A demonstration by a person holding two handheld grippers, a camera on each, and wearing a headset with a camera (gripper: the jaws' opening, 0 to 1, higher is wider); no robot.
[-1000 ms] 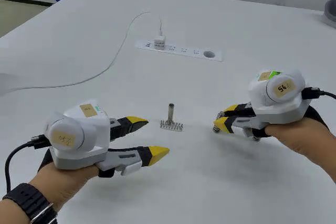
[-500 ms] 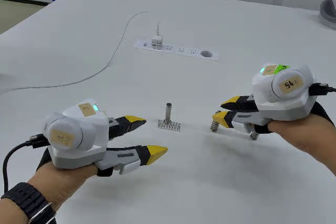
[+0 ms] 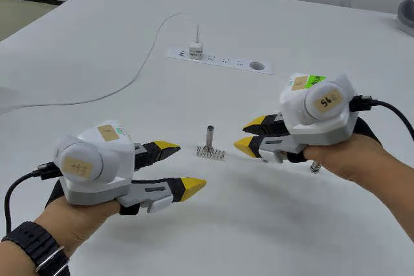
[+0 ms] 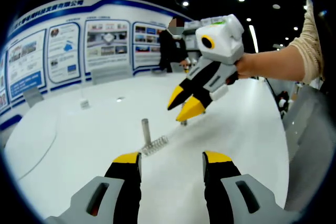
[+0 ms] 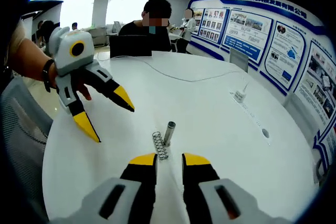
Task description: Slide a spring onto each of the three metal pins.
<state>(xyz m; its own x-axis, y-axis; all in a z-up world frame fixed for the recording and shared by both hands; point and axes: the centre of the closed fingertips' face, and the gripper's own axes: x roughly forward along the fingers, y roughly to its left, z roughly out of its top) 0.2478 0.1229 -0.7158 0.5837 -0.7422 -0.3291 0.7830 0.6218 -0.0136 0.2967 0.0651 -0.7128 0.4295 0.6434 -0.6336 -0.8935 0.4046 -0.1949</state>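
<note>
Item: short upright metal pin [image 3: 209, 136], standing bare at the centre of the white workbench [image 3: 129, 43]. A loose coiled steel spring [image 3: 211, 153] lies on its side touching the pin's near foot, apparently laid there ready for pickup and not yet threaded on. A second small coil [image 3: 315, 167] shows at the near edge of the right hand and is mostly hidden; whether it sits on a pin cannot be told. Left gripper [image 3: 182, 167]: yellow-tipped jaws spread wide and empty, aimed at pin [image 4: 146, 129] and spring [image 4: 156, 145], probably to bracket or steady them. Right gripper [image 3: 249, 135]: jaws parted by a narrow gap, nothing between them, pointing at the spring [image 5: 159, 144] from the right, likely set for the pinch. Far side: white power strip [image 3: 223, 61] with a white plug. Writing: a round sticker on the right gripper has two handwritten characters, perhaps "45", uncertain. The left gripper's stickers are unreadable. The wall panels carry Chinese text too small to read.
</note>
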